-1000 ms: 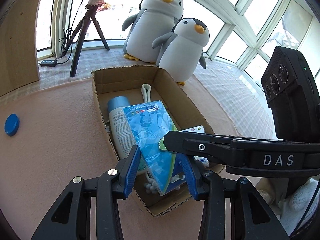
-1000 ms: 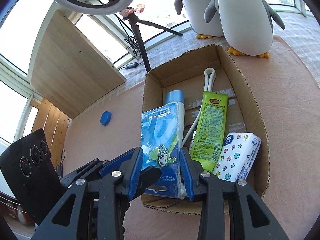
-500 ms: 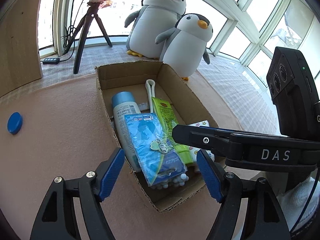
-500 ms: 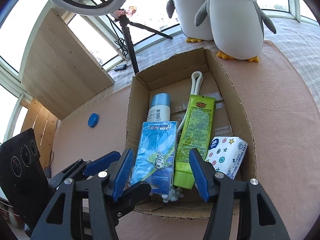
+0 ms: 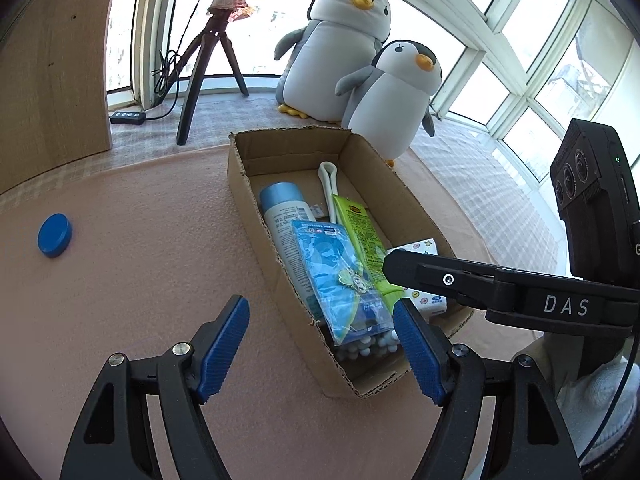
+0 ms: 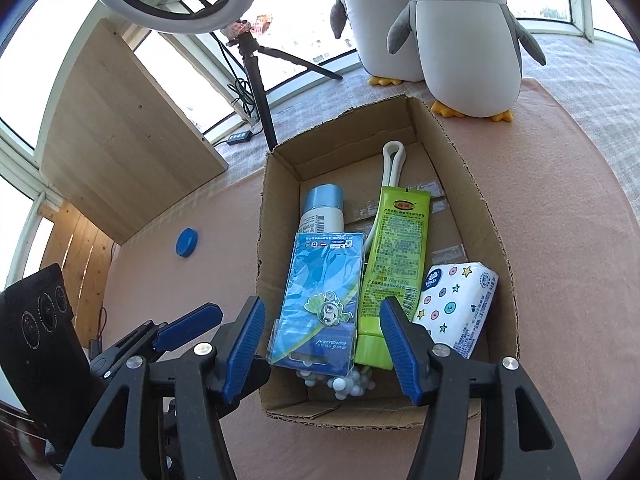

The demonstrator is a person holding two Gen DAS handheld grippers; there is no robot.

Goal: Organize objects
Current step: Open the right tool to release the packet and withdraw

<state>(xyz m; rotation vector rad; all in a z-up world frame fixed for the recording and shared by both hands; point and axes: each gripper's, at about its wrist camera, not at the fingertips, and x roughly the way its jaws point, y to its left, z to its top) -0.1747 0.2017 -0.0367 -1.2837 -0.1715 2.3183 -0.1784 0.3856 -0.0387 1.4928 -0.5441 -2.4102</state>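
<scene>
Two grippers hang over the cardboard box (image 6: 496,216), and both have just let go. The left gripper (image 5: 320,344) and the right gripper (image 6: 320,344) have been opening their jaws, and nothing is pinched between them now. The blue packet (image 6: 320,292) lies flat in the box at 6 o'clock, resting on the white bottle (image 6: 322,212). The green tube (image 6: 396,264) sits just beside it at 3 o'clock, and the tissue pack (image 6: 456,304) is past that. So the dropping step looks done. One blue lid (image 5: 55,235) waits on the pink mat (image 5: 140,264), out at 9 o'clock. Next, I think a gripper must swing over there and close on it.
</scene>
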